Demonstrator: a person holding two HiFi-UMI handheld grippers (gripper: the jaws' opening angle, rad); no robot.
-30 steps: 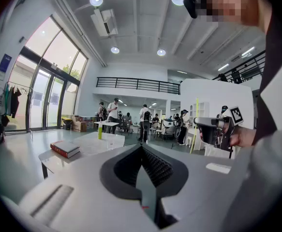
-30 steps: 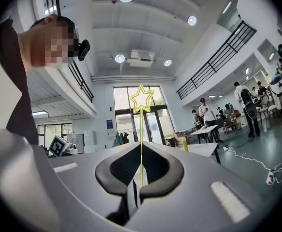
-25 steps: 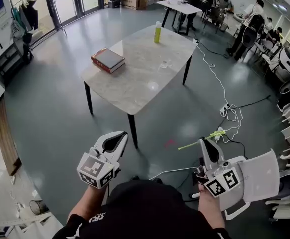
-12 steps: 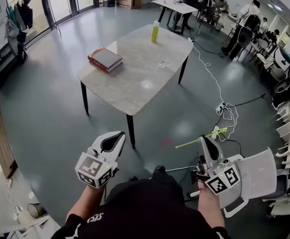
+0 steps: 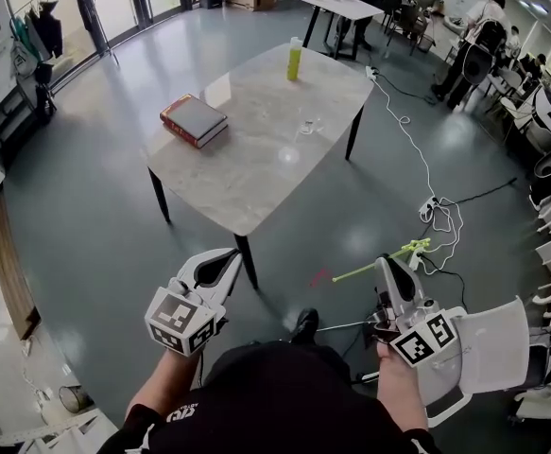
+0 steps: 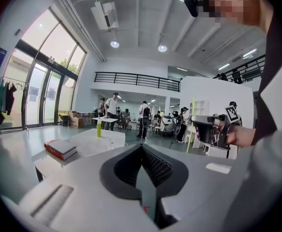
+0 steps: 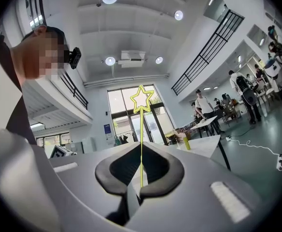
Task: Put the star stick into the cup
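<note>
Grey-floored hall, marble table [image 5: 256, 168] well ahead, red book [image 5: 195, 119] at its left. Left gripper [image 5: 222, 265] pressed shut, empty. Small clear cup [image 5: 306, 125], probably, mid-table. Star stick [image 5: 355, 274] pinched in right gripper [image 5: 388, 267], well apart from cup; grip firmly, approach, lower stem-first.

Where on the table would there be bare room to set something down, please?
The near half of the table is bare, from the book down to the near corner. The middle strip between book and cup is free too. The far end holds only the bottle; nowhere is crowded.
</note>
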